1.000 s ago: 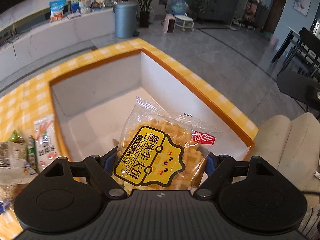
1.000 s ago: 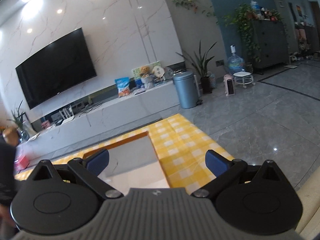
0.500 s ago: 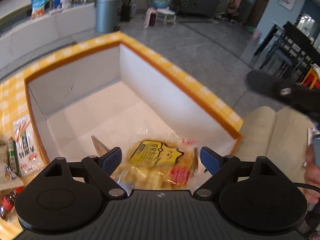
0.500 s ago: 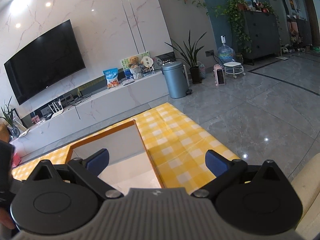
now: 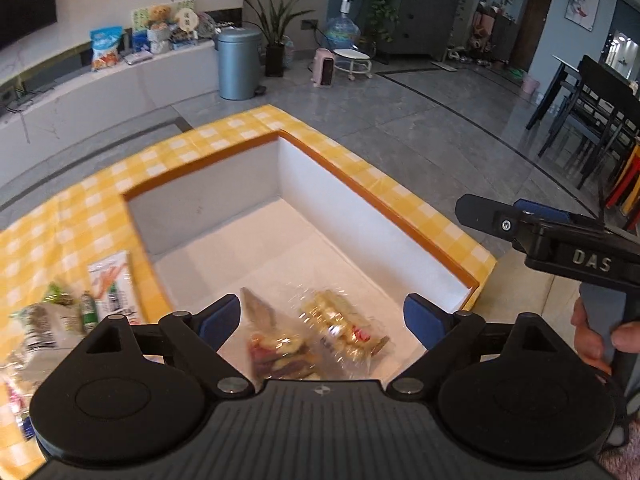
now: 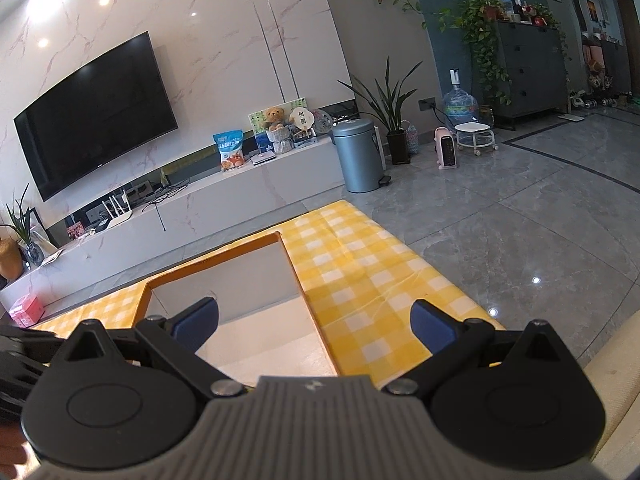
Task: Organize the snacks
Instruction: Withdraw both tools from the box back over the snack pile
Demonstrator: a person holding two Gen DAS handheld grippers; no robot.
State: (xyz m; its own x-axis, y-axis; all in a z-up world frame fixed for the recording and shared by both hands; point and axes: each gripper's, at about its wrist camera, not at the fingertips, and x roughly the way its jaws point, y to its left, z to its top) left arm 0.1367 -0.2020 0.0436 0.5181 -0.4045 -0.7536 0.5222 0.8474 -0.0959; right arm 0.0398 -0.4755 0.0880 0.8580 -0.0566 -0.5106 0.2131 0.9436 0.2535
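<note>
Spread to its widest, the left gripper (image 5: 322, 316) is held above the near end of the white box (image 5: 332, 200), with blue padded fingers (image 5: 220, 317) on black ribbed plastic and nothing between them. Left of the box, on the yellow-and-white checked cloth (image 5: 72, 224), a heap of crinkled snack packets (image 5: 68, 320) is seen, one flat and white with red print, the others blurred. The box is rectangular, smooth-walled and matt white inside, edged with an orange rim. On its floor, at the near end, two clear glossy packets are lying: a triangular-looking bag of red and dark pieces (image 5: 276, 348) below the left finger side, and just right of it, touching, the waffle packet (image 5: 344, 332) with golden biscuits, below the middle of the gap and apart from both pads. Right of the box, the right gripper (image 5: 516, 216) is seen side-on, grasped by a hand (image 5: 596, 336); in its own view (image 6: 314, 326) its blue pads are parted wide and empty over the box's right rim.
</note>
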